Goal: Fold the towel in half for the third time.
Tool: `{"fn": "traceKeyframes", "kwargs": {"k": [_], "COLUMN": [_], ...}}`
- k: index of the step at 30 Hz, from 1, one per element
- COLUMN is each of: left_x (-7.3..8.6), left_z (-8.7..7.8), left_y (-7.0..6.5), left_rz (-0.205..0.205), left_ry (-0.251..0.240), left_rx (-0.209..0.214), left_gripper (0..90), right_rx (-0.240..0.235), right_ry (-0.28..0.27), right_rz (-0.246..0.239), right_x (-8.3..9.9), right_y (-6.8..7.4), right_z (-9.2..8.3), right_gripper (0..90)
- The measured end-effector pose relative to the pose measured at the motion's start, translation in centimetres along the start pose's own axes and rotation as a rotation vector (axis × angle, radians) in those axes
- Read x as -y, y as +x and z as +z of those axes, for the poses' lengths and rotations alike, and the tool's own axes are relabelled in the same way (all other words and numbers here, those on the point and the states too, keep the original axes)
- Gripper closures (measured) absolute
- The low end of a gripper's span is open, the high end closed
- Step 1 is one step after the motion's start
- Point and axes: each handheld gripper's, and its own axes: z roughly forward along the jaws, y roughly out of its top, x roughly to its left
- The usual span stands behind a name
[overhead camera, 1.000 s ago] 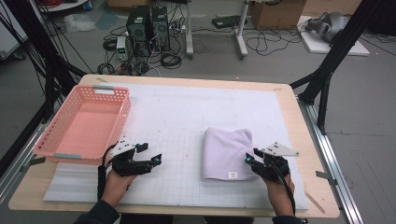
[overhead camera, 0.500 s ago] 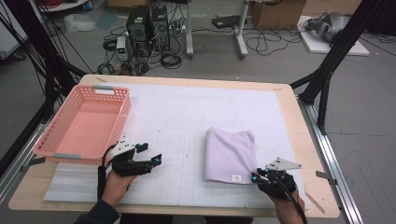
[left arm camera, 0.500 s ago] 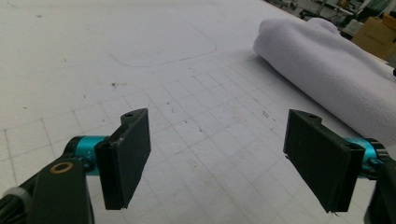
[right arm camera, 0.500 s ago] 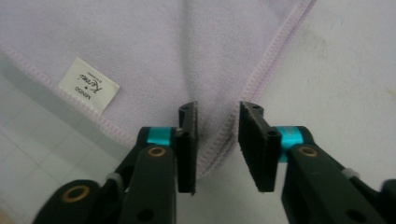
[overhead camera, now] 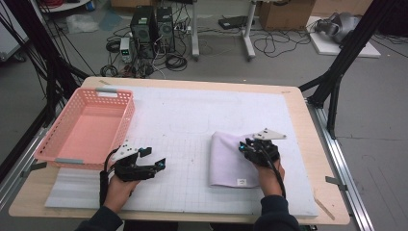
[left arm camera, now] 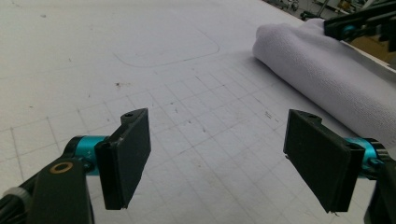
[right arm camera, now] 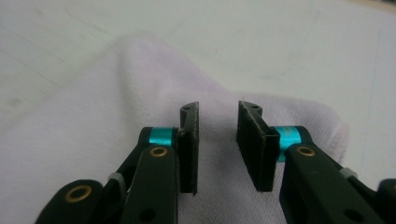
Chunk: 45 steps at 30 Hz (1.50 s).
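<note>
A soft, pale lilac folded towel lies right of centre on the desk, rounded fold leftward. The right hand-held gripper sits over its upper part, jaws just narrowing, a gap between them. The left hand-held gripper is released above bare gridded mat beside a pink plastic basket.

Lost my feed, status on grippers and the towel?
Right gripper over folded towel, jaws closing, nothing pinched yet. Left gripper open, idle. Nothing in the way.
</note>
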Motion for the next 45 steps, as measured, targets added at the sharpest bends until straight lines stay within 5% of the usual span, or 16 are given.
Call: {"fn": "traceKeyframes", "kwargs": {"k": [5, 8, 11, 13, 16, 20, 22, 24, 27, 30, 39, 45], "left_x": [0.0, 0.0, 0.0, 0.0, 0.0, 0.0, 0.0, 0.0, 0.0, 0.0, -0.4, -0.6], "left_z": [-0.1, -0.2, -0.2, -0.2, -0.1, -0.1, -0.1, -0.1, -0.3, -0.3, -1.0, -1.4], "left_y": [0.0, 0.0, 0.0, 0.0, 0.0, -0.1, -0.2, -0.2, 0.0, 0.2, -0.2, -0.1], "left_rz": [0.002, 0.004, 0.004, 0.003, -0.002, 0.003, 0.005, 0.003, 0.002, -0.014, 0.016, 0.028], "left_ry": [0.001, 0.002, -0.001, -0.002, -0.003, 0.003, 0.005, -0.001, -0.005, -0.013, -0.06, -0.071], "left_rx": [-0.002, -0.003, -0.006, -0.007, -0.009, -0.007, -0.008, -0.007, -0.008, 0.001, 0.003, 0.016], "left_gripper": [23.4, 23.3, 23.2, 23.1, 22.6, 22.6, 22.6, 22.6, 22.6, 22.0, 18.5, 18.3], "right_rx": [0.099, 0.108, 0.103, 0.079, 0.045, -0.023, 0.021, 0.064, 0.104, 0.06, 0.067, 0.057], "right_ry": [0.048, 0.041, 0.005, -0.083, -0.13, -0.027, 0.022, 0.011, 0.017, -0.047, -0.208, -0.211], "right_rz": [0.048, 0.118, 0.144, 0.159, 0.113, 0.057, 0.018, 0.075, 0.057, 0.075, 0.083, 0.069], "right_x": [1.1, 2.3, 3.3, 3.5, 3.8, 5.1, 5.8, 6.1, 5.9, 6.2, 7.4, 7.6], "right_y": [-0.9, -1.5, -1.8, -2.0, -1.8, -1.1, -0.8, -1.2, -1.0, -1.2, -2.2, -2.5], "right_z": [-0.1, -0.9, -2.0, -3.4, -5.2, -5.2, -4.5, -4.5, -5.6, -7.7, -11.7, -11.6], "right_gripper": [67.1, 67.2, 62.7, 57.2, 56.9, 56.9, 53.1, 46.7, 48.3, 45.8, 24.8, 20.4]}}
